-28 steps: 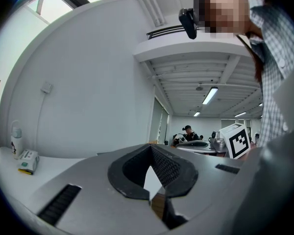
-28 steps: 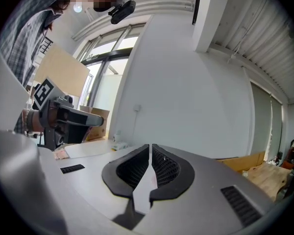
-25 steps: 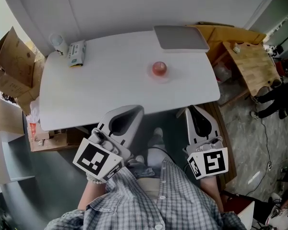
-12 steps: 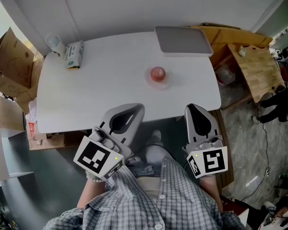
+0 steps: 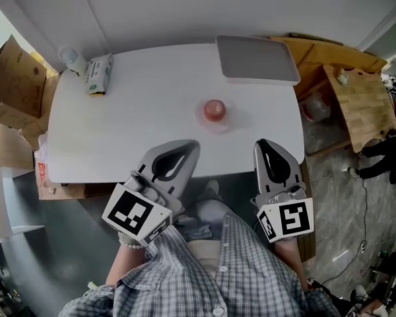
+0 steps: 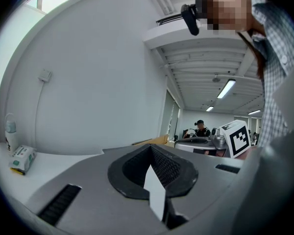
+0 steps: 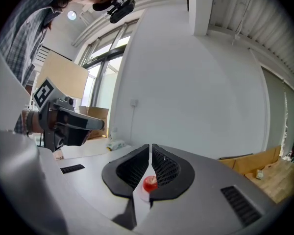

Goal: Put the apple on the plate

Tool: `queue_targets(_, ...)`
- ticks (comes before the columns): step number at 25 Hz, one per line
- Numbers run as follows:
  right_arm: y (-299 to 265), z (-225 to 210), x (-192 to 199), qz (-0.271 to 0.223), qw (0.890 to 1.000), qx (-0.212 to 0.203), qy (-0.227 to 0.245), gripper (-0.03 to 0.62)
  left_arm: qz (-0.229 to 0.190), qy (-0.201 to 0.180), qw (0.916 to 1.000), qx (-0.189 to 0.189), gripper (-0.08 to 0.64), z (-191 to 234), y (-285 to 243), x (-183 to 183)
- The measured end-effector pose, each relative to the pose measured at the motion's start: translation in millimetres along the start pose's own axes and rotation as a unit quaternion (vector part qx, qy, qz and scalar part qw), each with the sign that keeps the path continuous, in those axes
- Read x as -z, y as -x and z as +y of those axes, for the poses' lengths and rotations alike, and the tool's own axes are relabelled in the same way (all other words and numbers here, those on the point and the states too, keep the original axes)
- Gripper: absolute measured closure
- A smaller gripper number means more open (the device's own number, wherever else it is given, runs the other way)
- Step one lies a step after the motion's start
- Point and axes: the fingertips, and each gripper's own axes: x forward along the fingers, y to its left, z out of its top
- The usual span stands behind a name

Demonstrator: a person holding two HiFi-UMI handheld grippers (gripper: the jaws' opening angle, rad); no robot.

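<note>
Left gripper (image 5: pixel 190 145) and right gripper (image 5: pixel 263 144) pressed together, empty; I'd spread the right wide before the round red apple (image 5: pixel 214 109) at its twelve o'clock.

The apple (image 5: pixel 214 108) sat on the plate (image 5: pixel 227 120), just right of the table's (image 5: pixel 138 121) middle. The tray (image 5: pixel 257 59) lay at the far right corner, the packet (image 5: pixel 98 73) and bottle (image 5: pixel 68 57) at the far left corner.

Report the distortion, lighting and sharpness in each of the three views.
Head view: fisheye bows the table edges; light even, apple sharp. Left gripper view: dark round vignette, mosaic patch upper right. Right gripper view: same vignette, straight lines curve, apple small yet in focus.
</note>
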Motion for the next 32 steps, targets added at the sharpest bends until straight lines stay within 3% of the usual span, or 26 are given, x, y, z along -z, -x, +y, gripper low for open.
queue_targets(8, -35.3, -36.0, 4.0, 0.008, 1.0, -0.026, 0.007, 0.56, 0.018, 0.018, 0.9992, -0.03, 0.551, 18.8, -42.2, 3.9)
queue_targets(14, -57.9, -59.4, 14.8, 0.015, 0.999, -0.036, 0.002, 0.56, 0.029, 0.047, 0.9953, -0.08, 0.551, 41.8, -68.1, 11.6)
queue_targets(26, -85.9, -78.5, 48.5, 0.041, 0.997, -0.069, -0.002, 0.56, 0.066, 0.066, 0.9911, -0.095, 0.551, 49.8, -101.4, 30.1)
queue_targets(32, -97.2, -82.8, 66.2, 0.064, 0.996, -0.065, -0.02, 0.56, 0.081, 0.067, 0.9883, -0.11, 0.551, 62.8, -103.9, 38.2)
